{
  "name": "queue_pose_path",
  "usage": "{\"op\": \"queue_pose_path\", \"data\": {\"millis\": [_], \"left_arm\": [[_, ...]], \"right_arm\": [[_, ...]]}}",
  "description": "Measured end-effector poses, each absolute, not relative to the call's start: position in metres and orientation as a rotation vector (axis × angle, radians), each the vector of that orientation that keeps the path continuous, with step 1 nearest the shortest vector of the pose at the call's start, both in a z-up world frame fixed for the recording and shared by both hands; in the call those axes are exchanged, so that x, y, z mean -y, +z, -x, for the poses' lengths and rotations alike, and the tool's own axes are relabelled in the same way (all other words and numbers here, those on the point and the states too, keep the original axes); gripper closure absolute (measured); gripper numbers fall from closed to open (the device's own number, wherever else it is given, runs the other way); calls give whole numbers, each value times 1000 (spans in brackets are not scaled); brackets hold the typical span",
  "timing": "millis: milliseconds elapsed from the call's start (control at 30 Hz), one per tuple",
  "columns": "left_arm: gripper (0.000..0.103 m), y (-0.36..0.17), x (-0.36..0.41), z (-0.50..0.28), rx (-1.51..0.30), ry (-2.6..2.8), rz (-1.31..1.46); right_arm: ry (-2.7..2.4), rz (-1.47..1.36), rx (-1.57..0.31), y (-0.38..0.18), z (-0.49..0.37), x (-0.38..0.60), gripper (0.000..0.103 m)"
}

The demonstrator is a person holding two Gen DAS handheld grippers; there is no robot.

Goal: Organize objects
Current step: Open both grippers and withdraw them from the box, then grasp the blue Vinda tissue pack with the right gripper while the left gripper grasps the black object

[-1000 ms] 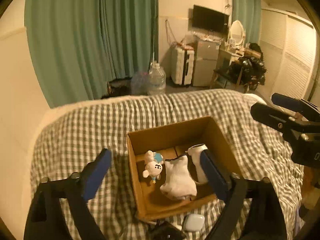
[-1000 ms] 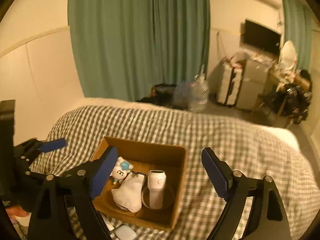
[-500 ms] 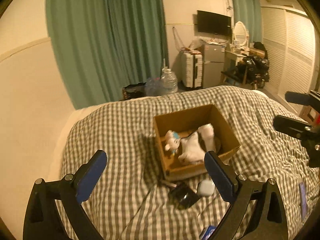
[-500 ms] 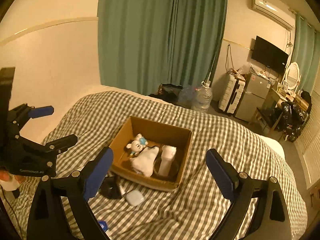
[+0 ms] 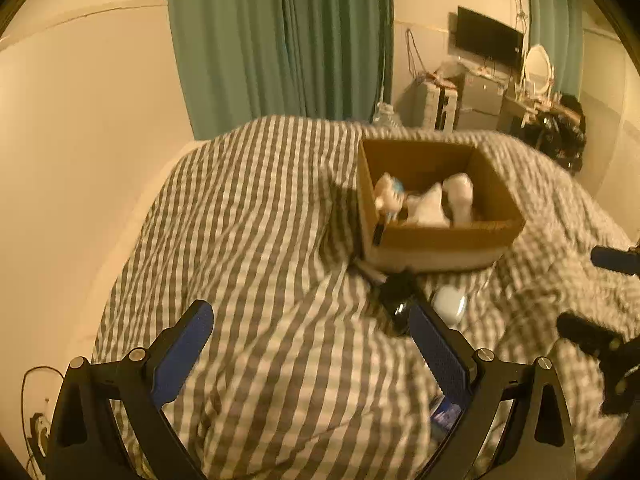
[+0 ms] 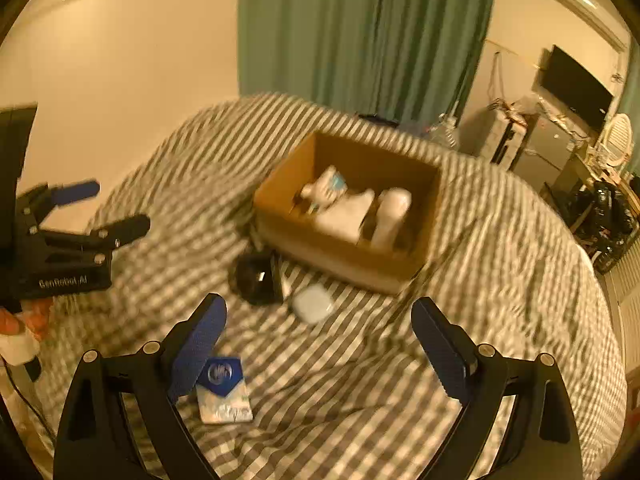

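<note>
While both the left gripper point(image 5: 310, 354) and the right gripper point(image 6: 318, 342) hang wide apart and hold nothing, the brown box point(image 6: 340, 248) of toys sits mid-frame on the checked bed point(image 6: 500, 280).

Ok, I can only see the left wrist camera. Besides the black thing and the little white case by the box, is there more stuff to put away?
Observer: Yes, a blue-and-white packet lies flat on the bed, right beside the left jaw of the right gripper.
Operator: Is that gripper holding anything?
Observer: No, its jaws are wide open with nothing between them.
Operator: What does my left gripper look like from over there?
Observer: The left gripper is black, open too, with "GenRobot.AI" printed on its side.
</note>
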State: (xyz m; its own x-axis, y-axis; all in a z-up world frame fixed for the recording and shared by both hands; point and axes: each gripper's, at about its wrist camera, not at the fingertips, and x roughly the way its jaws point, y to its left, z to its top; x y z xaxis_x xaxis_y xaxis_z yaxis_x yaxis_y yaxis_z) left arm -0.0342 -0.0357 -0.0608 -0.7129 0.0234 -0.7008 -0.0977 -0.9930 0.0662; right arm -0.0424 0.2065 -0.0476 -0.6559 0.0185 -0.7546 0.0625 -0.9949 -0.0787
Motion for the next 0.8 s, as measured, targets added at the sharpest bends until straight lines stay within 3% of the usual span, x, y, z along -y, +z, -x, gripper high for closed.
{"op": "queue_pose_path", "data": {"millis": [267, 467, 500, 567, 600, 633, 800], "left_arm": [[2, -108, 47, 34, -172, 2780, 1283], [2, -119, 56, 33, -147, 2745, 1301], [2, -120, 58, 33, -131, 2738, 1304], [2, -121, 59, 33, -115, 2733, 1313], [2, -121, 59, 34, -112, 2729, 1314], [2, -121, 58, 34, -110, 2723, 1314], [2, -119, 46, 35, -111, 2690, 1309]], "right_arm": [[-2561, -1534, -18, -143, 48, -175, 9], [-2478, -1620, -48, -168, 49, -155, 9], [-2461, -1632, -43, -171, 49, -154, 11], [-2418, -1650, -22, -175, 48, -153, 30], [-2386, -1666, -4, -178, 49, -153, 44], [-2365, -1674, 6, -180, 50, -153, 49], [-2388, -1612, 35, -170, 45, -159, 52]]}}
